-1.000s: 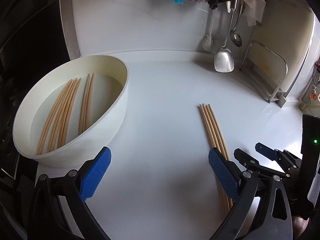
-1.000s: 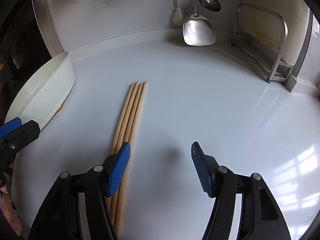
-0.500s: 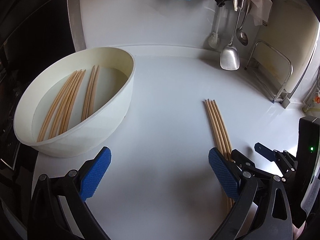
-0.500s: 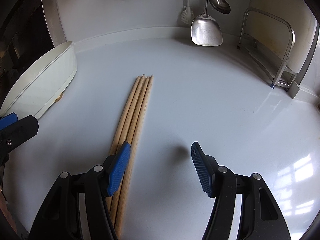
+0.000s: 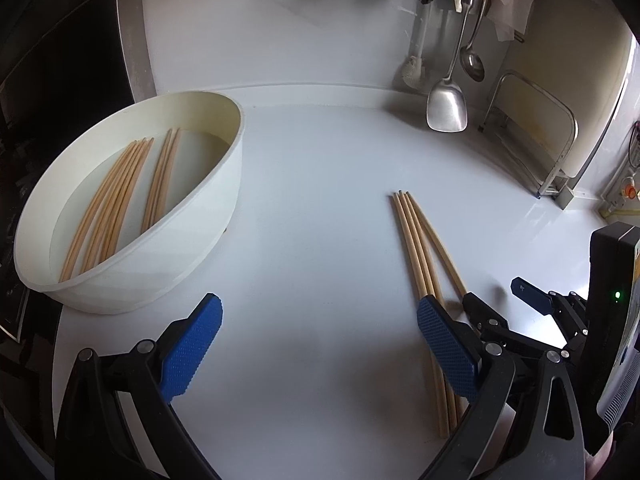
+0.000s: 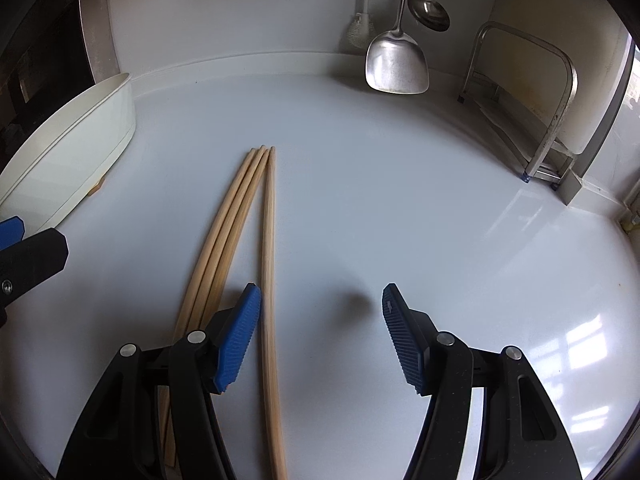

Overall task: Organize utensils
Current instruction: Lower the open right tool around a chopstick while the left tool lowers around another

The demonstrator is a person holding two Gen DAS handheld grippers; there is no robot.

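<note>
Both the left gripper [image 5: 318,350] and right gripper [image 6: 320,332] stand open and empty over the counter [image 6: 400,200], four chopsticks [image 6: 240,216] lying loose there, one splayed aside between the right jaws.

place: kitchen | signs: hanging spatula [image 6: 397,66], ladle [image 6: 429,11], white countertop [image 6: 400,200]
</note>
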